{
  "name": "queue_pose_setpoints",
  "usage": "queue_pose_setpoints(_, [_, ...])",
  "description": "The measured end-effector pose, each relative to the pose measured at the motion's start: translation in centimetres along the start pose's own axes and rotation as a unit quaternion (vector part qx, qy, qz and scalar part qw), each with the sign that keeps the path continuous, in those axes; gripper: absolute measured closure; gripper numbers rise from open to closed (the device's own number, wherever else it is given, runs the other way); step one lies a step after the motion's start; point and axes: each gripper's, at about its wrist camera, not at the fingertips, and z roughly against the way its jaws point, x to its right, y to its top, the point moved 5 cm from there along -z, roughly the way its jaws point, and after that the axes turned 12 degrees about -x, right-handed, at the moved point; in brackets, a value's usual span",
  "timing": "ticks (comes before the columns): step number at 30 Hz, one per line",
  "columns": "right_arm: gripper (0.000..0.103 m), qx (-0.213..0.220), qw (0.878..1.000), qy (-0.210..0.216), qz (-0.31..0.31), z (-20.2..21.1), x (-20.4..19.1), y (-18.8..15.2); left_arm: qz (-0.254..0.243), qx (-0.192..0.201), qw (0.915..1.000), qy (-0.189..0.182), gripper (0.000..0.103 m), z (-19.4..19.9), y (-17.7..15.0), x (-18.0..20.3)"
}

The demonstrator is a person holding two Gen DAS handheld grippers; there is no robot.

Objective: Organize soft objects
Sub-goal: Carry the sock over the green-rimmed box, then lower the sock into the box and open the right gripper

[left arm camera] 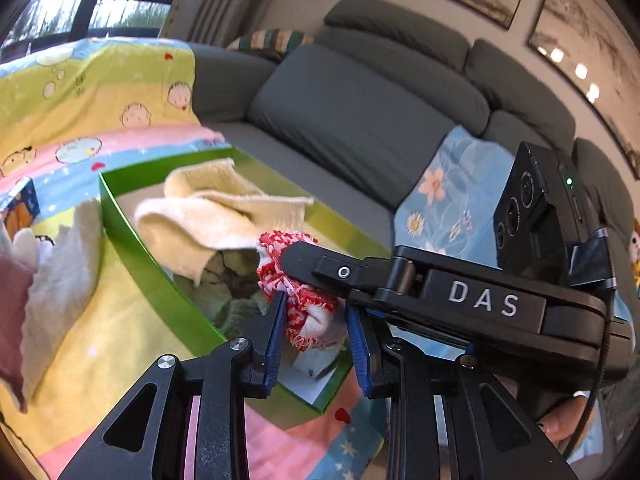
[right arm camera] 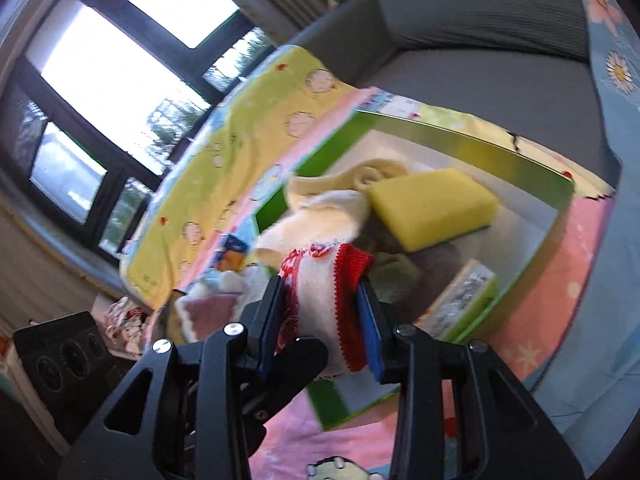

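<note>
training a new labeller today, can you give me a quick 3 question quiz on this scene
1. True or false: both grippers grip the same red and white knitted cloth.
2. Which item lies inside the green box? A) a yellow sponge B) a glass bottle C) a metal spoon
3. What does the green box stand on?

Key:
1. True. The left gripper and the right gripper each have the cloth between their blue pads.
2. A. The yellow sponge rests in the box beside a cream towel.
3. A colourful cartoon-print blanket spread over a grey sofa.
</note>
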Motion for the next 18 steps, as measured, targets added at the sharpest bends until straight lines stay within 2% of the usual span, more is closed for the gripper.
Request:
queue_pose_setpoints(7, [0.066, -0.012, 1.000, -0.016, -0.016, -0.6, 1.3, 0.0, 0.033, -0.033, 0.9989, -0.002, 0.073, -1.4, 0.1, -0.9])
queue_pose_setpoints(14, [0.065, -0.003, 0.999, -0.048, -0.017, -0.5, 1.9, 0.1, 0.047, -0.034, 0.9983, 0.009, 0.073, -1.1, -0.5, -1.4])
queue_pose_setpoints(16, [0.054, 0.005, 0.999, -0.044, -0.016, -0.2, 2.0, 0.2, 0.047, -0.028, 0.9984, 0.014, 0.066, -0.3, -0.5, -1.5])
queue_pose_setpoints(18, [0.047, 0.014, 0.999, -0.047, -0.014, 0.2, 1.9, 0.2, 0.039, -0.011, 0.9988, 0.026, 0.042, 0.8, -0.6, -1.4])
